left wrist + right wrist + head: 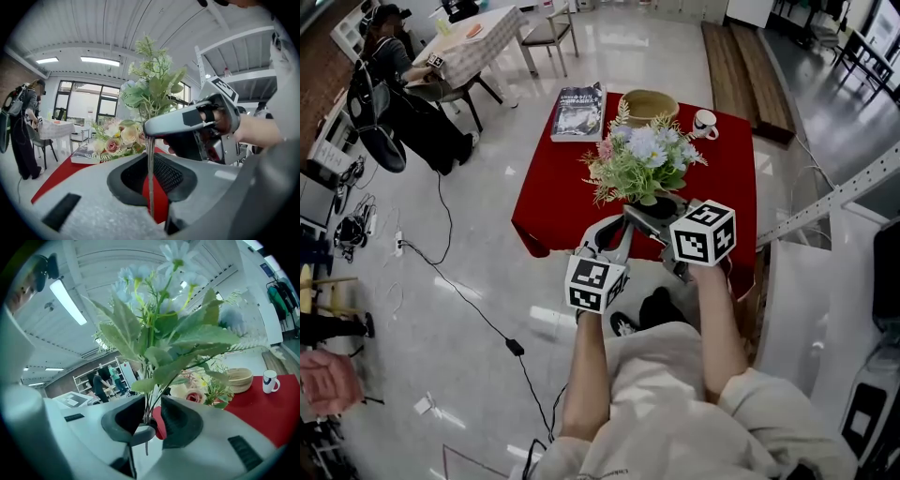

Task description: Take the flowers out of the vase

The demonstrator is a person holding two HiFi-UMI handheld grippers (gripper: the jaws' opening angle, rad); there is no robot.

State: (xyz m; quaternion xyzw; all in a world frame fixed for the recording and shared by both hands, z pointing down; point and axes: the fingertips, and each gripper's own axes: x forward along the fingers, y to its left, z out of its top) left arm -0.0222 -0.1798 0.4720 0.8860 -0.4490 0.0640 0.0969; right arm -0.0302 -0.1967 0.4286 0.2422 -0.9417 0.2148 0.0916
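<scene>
1. The grey two-jawed left gripper (152,164) is pinching narrow on the thin stem of a green leafy sprig with pale blue blossoms (164,329), low centre in its own view.
2. The matching grey right gripper (149,411) is standing part-open round the same stems, just above the left one's grip. Its pads are not pressing, and red is showing beside the stems.
3. The sprig is standing upright, its cut end dangling free below both grippers.
4. The bouquet of pink, cream and blue flowers (642,155) is sitting behind on the red-clothed table (553,202), mid-frame in the head view.
</scene>
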